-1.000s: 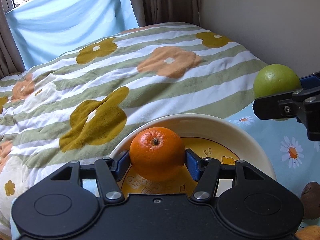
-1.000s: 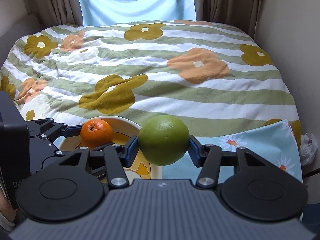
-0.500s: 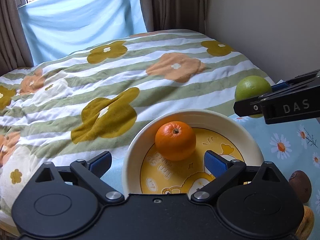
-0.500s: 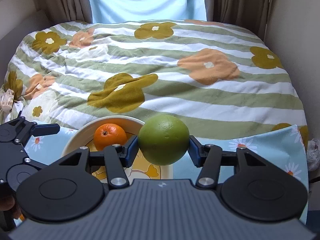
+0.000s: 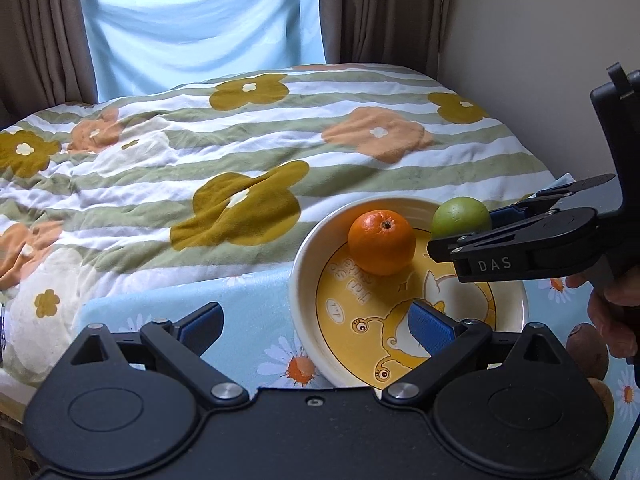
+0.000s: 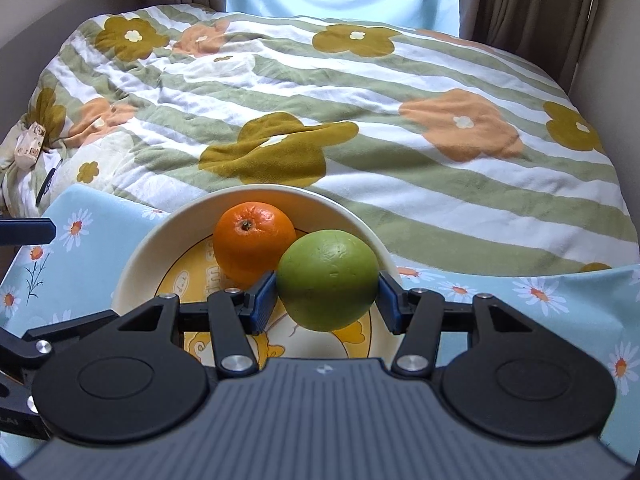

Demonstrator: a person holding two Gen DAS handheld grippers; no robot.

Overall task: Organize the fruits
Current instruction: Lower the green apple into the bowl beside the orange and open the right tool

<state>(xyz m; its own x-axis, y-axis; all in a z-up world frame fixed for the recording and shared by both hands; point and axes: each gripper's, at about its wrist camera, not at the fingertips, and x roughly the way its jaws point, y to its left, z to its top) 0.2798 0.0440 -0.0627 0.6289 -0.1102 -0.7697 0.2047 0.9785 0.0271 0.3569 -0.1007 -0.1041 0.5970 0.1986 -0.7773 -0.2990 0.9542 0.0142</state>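
An orange (image 5: pixel 381 241) lies in a cream bowl (image 5: pixel 304 256) with a yellow cartoon print; it also shows in the right wrist view (image 6: pixel 253 242), inside the bowl (image 6: pixel 132 264). My left gripper (image 5: pixel 316 322) is open and empty, drawn back from the bowl's near left rim. My right gripper (image 6: pixel 326 300) is shut on a green fruit (image 6: pixel 328 280) and holds it over the bowl, close beside the orange. The green fruit also shows in the left wrist view (image 5: pixel 460 216) behind my right gripper's fingers (image 5: pixel 520 248).
The bowl stands on a light blue daisy cloth (image 5: pixel 248 304) at the edge of a striped flowered bedspread (image 5: pixel 240 152). A brown kiwi-like fruit (image 5: pixel 586 350) lies at the right under the hand. Curtains and a wall stand behind.
My left gripper opened, let go of the orange in the bowl and drew back to the left. My right gripper carried the green fruit leftward over the bowl, beside the orange.
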